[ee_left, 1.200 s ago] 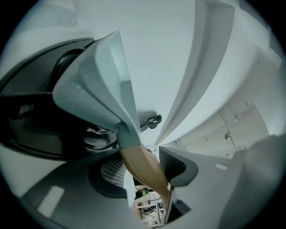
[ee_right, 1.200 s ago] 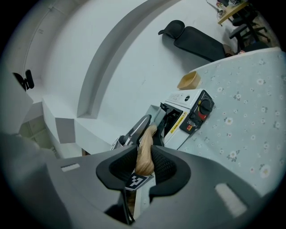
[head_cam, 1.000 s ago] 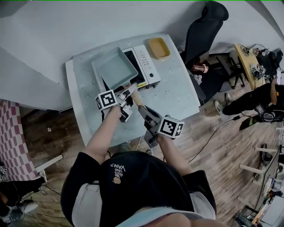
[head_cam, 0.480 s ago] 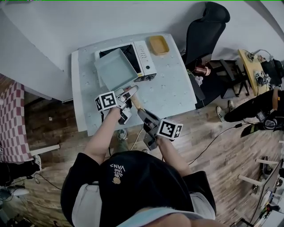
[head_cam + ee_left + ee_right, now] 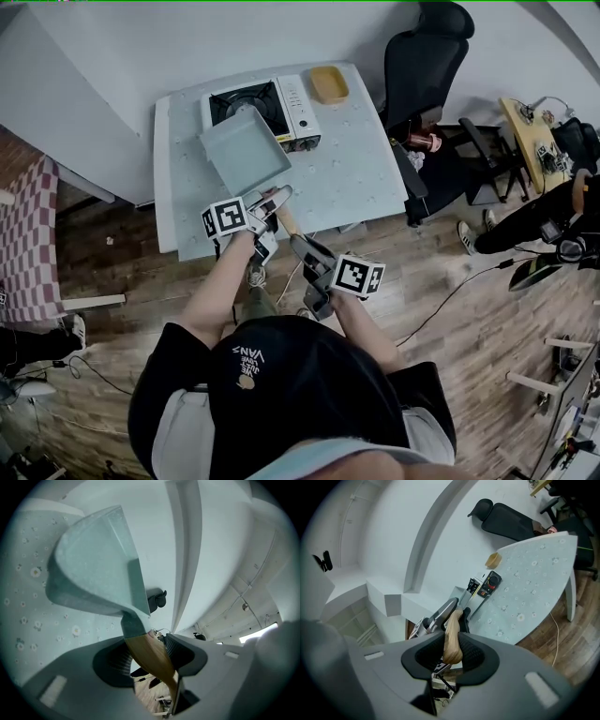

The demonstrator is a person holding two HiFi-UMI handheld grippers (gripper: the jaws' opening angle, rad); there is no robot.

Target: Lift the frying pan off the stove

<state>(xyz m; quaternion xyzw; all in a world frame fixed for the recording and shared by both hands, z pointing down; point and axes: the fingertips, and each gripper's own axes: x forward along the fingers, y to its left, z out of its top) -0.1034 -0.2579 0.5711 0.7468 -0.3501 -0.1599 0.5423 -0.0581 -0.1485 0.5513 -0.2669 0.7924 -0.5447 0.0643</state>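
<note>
A pale teal square frying pan hangs in the air in front of the stove, whose black burner is uncovered. The pan's wooden handle points toward me. My left gripper is shut on the handle close to the pan, and my right gripper is shut on the handle's end. In the left gripper view the pan fills the upper left and the handle runs between the pads. The right gripper view has the handle's end pinched between its pads.
The stove stands at the back of a flower-patterned table, with a yellow dish beside it. A black office chair is at the table's right. Another person sits far right on the wooden floor.
The pan has come off the stove toward me, baring the black burner it covered a second ago. Both grippers keep their hold on the handle.
</note>
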